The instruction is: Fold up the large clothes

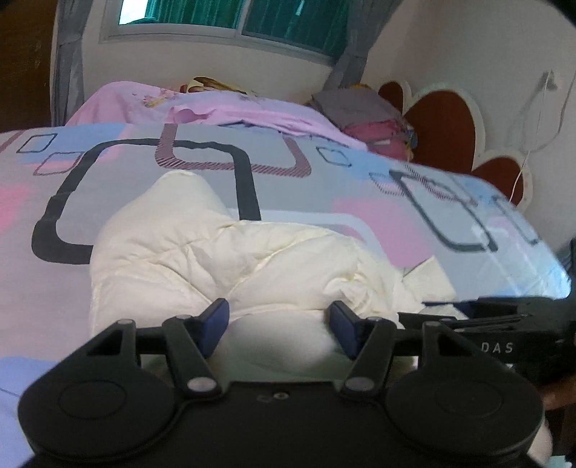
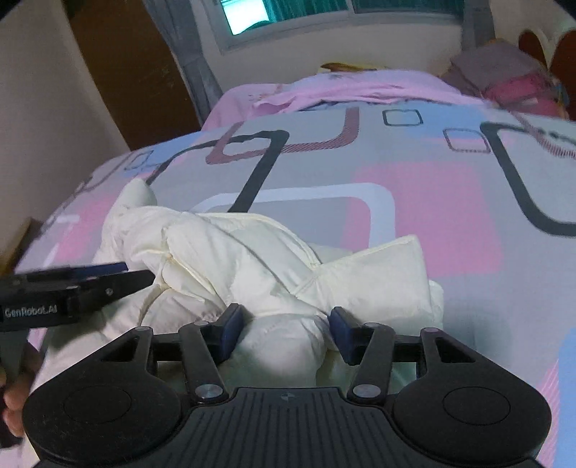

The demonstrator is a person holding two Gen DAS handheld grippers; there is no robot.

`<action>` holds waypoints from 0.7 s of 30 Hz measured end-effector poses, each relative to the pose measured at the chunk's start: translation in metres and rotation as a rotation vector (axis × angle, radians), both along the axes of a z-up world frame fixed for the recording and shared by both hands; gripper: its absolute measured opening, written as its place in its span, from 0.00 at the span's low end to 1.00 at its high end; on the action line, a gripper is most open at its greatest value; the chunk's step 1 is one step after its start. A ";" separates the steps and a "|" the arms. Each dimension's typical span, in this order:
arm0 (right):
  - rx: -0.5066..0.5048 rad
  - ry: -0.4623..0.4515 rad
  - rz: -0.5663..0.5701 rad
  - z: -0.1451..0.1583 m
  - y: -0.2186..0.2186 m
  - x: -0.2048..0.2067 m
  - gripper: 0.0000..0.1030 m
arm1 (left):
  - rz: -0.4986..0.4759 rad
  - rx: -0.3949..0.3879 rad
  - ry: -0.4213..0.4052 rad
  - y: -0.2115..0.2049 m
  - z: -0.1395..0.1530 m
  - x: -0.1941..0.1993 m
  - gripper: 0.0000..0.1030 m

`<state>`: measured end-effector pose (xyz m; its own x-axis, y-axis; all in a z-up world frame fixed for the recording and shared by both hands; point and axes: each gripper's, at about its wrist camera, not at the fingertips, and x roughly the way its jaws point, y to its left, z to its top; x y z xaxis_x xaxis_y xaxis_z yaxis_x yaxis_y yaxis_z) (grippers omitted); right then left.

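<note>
A cream puffy jacket [image 1: 201, 259] lies crumpled on the patterned bedspread [image 1: 108, 180]; it also shows in the right wrist view [image 2: 223, 259]. My left gripper [image 1: 279, 325] is open, its blue pads either side of a bulge of the jacket at the near edge. My right gripper [image 2: 284, 329] is open too, with a fold of the jacket between its pads. The left gripper also shows from the side in the right wrist view [image 2: 118, 275], low over the jacket's left part. The right gripper's black body shows at the right in the left wrist view [image 1: 504, 324].
The bedspread [image 2: 432, 180] has pink, grey and blue squares. A pink blanket [image 1: 223, 111] and stacked folded clothes [image 1: 374, 118] lie at the far end, under a window [image 1: 223, 18]. A heart-shaped headboard [image 1: 442, 126] is at right. A brown door [image 2: 136, 72] stands at left.
</note>
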<state>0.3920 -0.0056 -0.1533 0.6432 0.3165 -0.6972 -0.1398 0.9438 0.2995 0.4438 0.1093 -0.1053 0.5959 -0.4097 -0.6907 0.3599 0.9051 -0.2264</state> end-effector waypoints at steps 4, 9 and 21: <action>-0.008 0.012 -0.009 0.011 -0.005 0.002 0.53 | -0.012 0.011 0.010 0.003 0.004 -0.001 0.61; 0.008 -0.108 0.014 0.062 -0.024 -0.052 0.53 | 0.023 -0.015 -0.045 0.021 0.038 -0.046 0.67; -0.018 -0.048 0.129 0.032 -0.014 -0.157 0.53 | 0.119 0.014 -0.053 0.036 0.022 -0.181 0.68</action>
<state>0.2350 -0.0201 -0.1213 0.6306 0.3863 -0.6731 -0.2738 0.9223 0.2728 0.2628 0.1449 -0.0830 0.6753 -0.3241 -0.6625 0.2605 0.9452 -0.1969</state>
